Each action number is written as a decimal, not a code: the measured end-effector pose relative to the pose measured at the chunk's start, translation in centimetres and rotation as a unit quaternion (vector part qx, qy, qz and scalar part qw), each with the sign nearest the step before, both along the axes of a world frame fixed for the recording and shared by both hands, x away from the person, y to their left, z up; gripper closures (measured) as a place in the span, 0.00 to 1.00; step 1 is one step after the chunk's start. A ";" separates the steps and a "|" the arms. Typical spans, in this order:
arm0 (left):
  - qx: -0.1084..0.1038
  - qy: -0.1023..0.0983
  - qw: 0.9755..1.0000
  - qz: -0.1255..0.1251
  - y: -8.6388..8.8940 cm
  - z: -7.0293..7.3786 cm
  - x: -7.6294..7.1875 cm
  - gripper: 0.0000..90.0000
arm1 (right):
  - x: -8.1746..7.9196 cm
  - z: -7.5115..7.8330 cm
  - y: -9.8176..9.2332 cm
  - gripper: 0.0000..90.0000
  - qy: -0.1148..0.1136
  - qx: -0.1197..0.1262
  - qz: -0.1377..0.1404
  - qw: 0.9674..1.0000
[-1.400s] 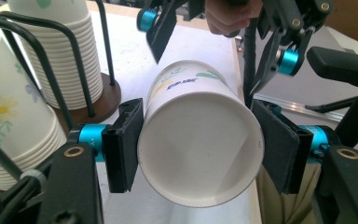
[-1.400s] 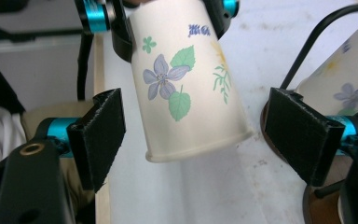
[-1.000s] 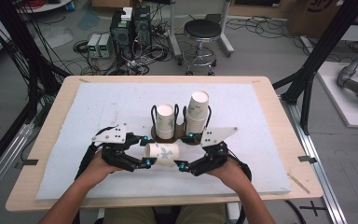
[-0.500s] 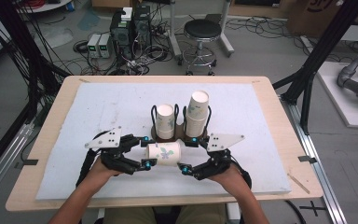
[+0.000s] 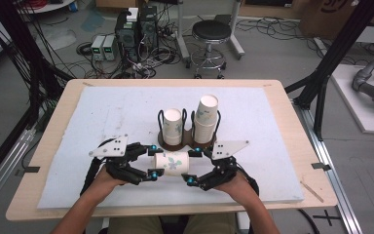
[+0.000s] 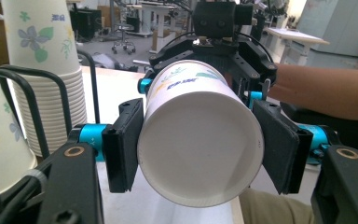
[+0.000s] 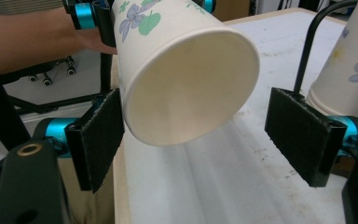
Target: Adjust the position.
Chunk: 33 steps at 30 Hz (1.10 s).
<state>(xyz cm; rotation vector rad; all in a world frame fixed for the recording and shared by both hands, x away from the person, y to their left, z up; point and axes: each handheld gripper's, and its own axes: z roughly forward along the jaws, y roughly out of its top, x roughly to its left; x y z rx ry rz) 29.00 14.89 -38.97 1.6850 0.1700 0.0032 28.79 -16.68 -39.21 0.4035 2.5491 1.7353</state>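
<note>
A white paper cup [image 5: 171,163] with a flower print lies level just above the table, in front of the cup holder. My left gripper [image 5: 155,161] is shut on its base end; in the left gripper view both pads [image 6: 123,142] press the sides of the cup [image 6: 200,144]. My right gripper [image 5: 193,166] stands open around the cup's mouth end. In the right gripper view the cup's open mouth [image 7: 182,79] faces the camera between the pads of the right gripper [image 7: 205,135], the left pad [image 7: 100,135] close to the rim and the right pad [image 7: 303,130] well apart from it.
A dark wire cup holder [image 5: 190,141] stands mid-table with a short stack of cups [image 5: 173,126] and a taller stack [image 5: 206,119]. A white mat [image 5: 102,112] covers the wooden table. A stool [image 5: 212,34] and electronics are on the floor beyond.
The right gripper has shifted only slightly around the cup's mouth. The left gripper and the cup have kept their place and grip.
</note>
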 end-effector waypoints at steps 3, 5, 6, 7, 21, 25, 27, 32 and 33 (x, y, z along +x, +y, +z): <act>0.002 -0.004 1.000 -0.006 -0.2 0.0 -0.1 0.41 | 0.1 -0.1 0.2 0.23 0.003 0.003 0.010 1.000; 0.004 -0.006 1.000 -0.009 -0.3 0.0 -0.1 0.41 | 0.1 -0.2 0.5 0.23 0.007 0.007 0.020 1.000; 0.002 -0.006 1.000 -0.011 -0.4 0.0 -0.2 0.41 | 0.2 -0.3 0.6 0.23 0.007 0.008 0.022 1.000; 0.003 -0.007 1.000 -0.013 -0.4 0.0 -0.2 0.41 | 0.2 -0.4 0.7 0.23 0.009 0.011 0.026 1.000; -0.005 -0.009 1.000 -0.019 -0.3 -0.3 0.0 0.41 | 0.6 -0.4 0.2 0.33 0.019 0.055 0.048 0.997; 0.002 -0.011 1.000 -0.019 -0.4 -0.3 -0.1 0.41 | 0.6 -0.3 0.1 0.35 0.018 0.050 0.046 0.998; 0.008 -0.010 1.000 -0.017 -0.4 -0.2 -0.1 0.41 | 0.5 -0.2 0.0 0.36 0.017 0.044 0.047 0.998; 0.048 0.006 0.999 0.013 -1.1 -0.2 -0.4 0.20 | 0.5 0.1 -0.1 0.36 0.013 0.030 0.043 0.999; 0.055 0.008 0.998 0.019 -1.1 -0.2 -0.4 0.16 | 0.4 0.1 -0.1 0.36 0.014 0.028 0.042 0.999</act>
